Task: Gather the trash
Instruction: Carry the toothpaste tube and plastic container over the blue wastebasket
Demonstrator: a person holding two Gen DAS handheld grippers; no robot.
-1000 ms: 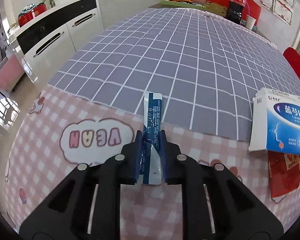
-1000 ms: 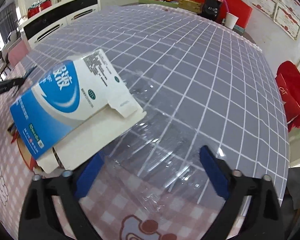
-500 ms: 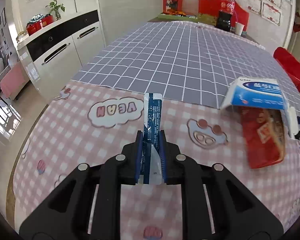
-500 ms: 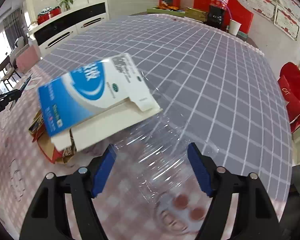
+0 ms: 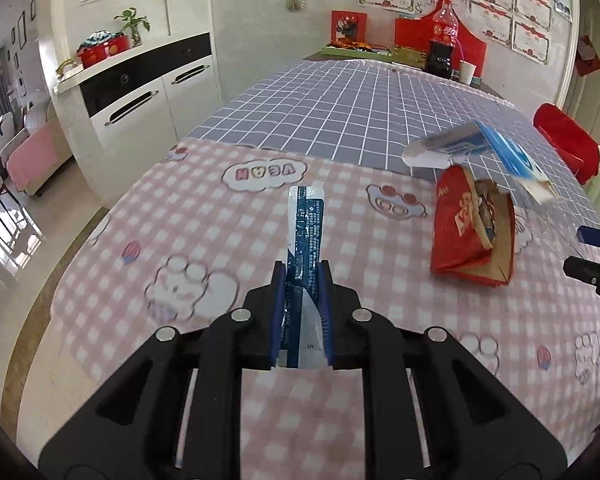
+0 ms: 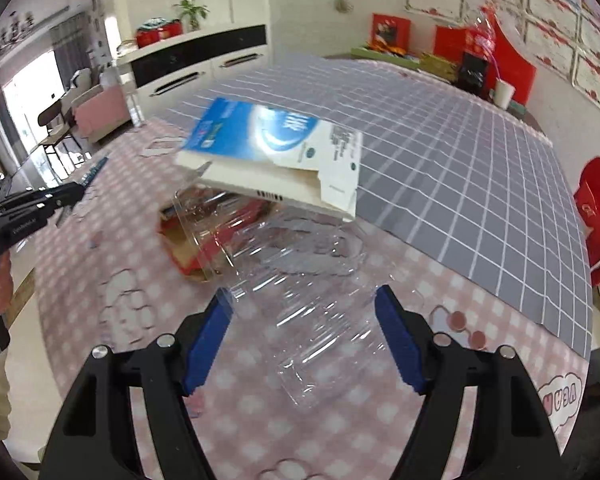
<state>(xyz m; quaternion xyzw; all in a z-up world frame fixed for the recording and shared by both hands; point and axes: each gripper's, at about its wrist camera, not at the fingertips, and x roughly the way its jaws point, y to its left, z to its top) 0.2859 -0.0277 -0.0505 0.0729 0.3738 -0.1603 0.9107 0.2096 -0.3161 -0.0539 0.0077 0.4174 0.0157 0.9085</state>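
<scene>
The left tongs point(image 5: 302, 280) are pinching a narrow blue-and-white foil sachet point(image 5: 305, 226), which stands up between the blue pads, above the pink checked cloth of the surface point(image 5: 204, 236). Right of it, a torn red paper packet point(image 5: 470, 232) lies on that cloth. Above the packet, a blue-and-white opened cardboard medicine box point(image 5: 488, 148) sits tilted and clear of the cloth, resting on a crumpled clear plastic bottle point(image 6: 300, 276). The right tongs point(image 6: 304, 308) grip that bottle, their pads set wide on either side of its body. Beyond lies grey grid-patterned cloth point(image 6: 460, 152); at the far end stands a cola bottle point(image 5: 444, 36).
</scene>
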